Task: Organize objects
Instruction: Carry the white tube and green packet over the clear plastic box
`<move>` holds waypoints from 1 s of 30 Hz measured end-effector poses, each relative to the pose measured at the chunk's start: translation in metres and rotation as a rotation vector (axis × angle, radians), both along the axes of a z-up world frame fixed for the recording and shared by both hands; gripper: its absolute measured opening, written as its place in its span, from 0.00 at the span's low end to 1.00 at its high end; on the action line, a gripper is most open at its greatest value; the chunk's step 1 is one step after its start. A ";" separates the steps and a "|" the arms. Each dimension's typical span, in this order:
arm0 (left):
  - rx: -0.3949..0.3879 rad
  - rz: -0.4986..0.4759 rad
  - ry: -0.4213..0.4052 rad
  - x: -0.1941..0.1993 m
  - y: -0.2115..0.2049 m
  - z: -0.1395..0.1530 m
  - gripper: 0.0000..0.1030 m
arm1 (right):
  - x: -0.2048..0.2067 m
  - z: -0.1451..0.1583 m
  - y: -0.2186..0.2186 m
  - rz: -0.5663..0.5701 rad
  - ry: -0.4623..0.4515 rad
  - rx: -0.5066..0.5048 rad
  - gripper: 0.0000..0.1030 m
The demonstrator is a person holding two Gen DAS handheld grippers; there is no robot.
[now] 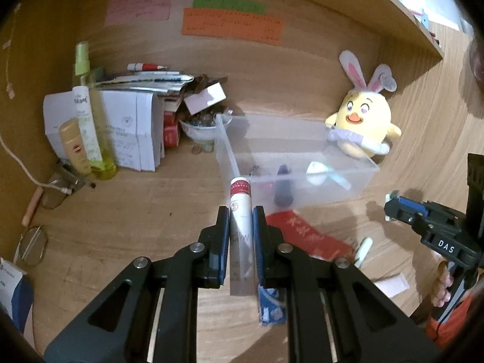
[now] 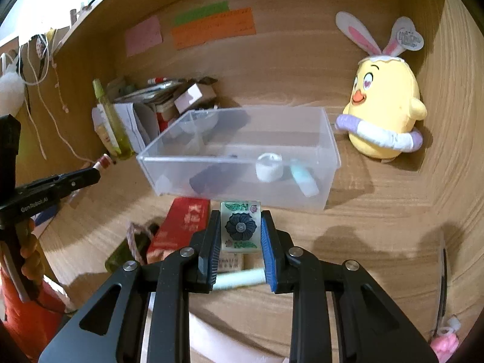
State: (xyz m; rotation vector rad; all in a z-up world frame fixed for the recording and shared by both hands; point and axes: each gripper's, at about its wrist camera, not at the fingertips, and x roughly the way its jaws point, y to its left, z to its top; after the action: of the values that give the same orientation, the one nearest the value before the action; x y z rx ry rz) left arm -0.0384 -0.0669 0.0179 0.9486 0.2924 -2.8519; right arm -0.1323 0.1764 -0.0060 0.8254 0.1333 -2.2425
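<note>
I have a load in each hand and both are off the table, so by my reading the pick-up is done and the carry to the clear plastic bin (image 2: 239,151) is the step in hand. My left tool (image 1: 241,236) is clamped on a slim white tube with a red band (image 1: 240,211) near its cap; the tube runs lengthwise between the pads and its capped end pokes out ahead, pointing at the bin's near left corner. My right tool (image 2: 240,233) is closed on a pale tile printed with a dark flower and green leaves (image 2: 240,227), held flat-faced toward the camera, just short of the bin's near wall. The bin sits toward the back of the wooden table (image 2: 378,220), beside a yellow chick plush with rabbit ears (image 2: 384,106), and it already holds a dark oblong item, a small white round piece and a pale blue tube. Next, I judge, each tool has to clear the near rim, get over a free patch of the bin floor and only then let go; the left side looks emptier. The tube is long and smooth, so it may roll or tip against the wall once released, while the tile is blocky and should drop flat. A red packet (image 2: 181,227) and a few small bits lie on the table below me, waiting their turn.
</note>
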 end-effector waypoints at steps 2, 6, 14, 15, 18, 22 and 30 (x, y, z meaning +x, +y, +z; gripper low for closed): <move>-0.003 -0.003 0.005 -0.006 0.001 0.004 0.14 | -0.004 0.004 -0.001 -0.005 0.010 -0.012 0.22; -0.005 -0.008 0.018 -0.020 0.002 0.012 0.14 | -0.014 0.015 -0.003 -0.011 0.029 -0.032 0.22; -0.010 -0.030 0.057 -0.042 0.004 0.030 0.14 | -0.037 0.034 -0.019 -0.004 0.068 -0.028 0.22; -0.008 -0.036 0.059 -0.046 0.004 0.032 0.14 | -0.039 0.036 -0.021 -0.003 0.072 -0.026 0.22; -0.009 -0.046 0.062 -0.056 0.005 0.035 0.14 | -0.049 0.042 -0.028 0.000 0.080 -0.018 0.22; 0.000 -0.060 0.059 -0.068 0.004 0.036 0.14 | -0.061 0.050 -0.038 0.010 0.087 -0.006 0.22; 0.001 -0.066 0.041 -0.094 0.005 0.035 0.14 | -0.084 0.051 -0.062 0.012 0.094 0.044 0.22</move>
State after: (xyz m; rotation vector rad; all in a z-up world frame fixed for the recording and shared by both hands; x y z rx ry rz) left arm -0.1323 -0.0617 0.0528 0.9178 0.2718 -2.9345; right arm -0.2167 0.1143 0.0446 0.7406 0.2314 -2.2750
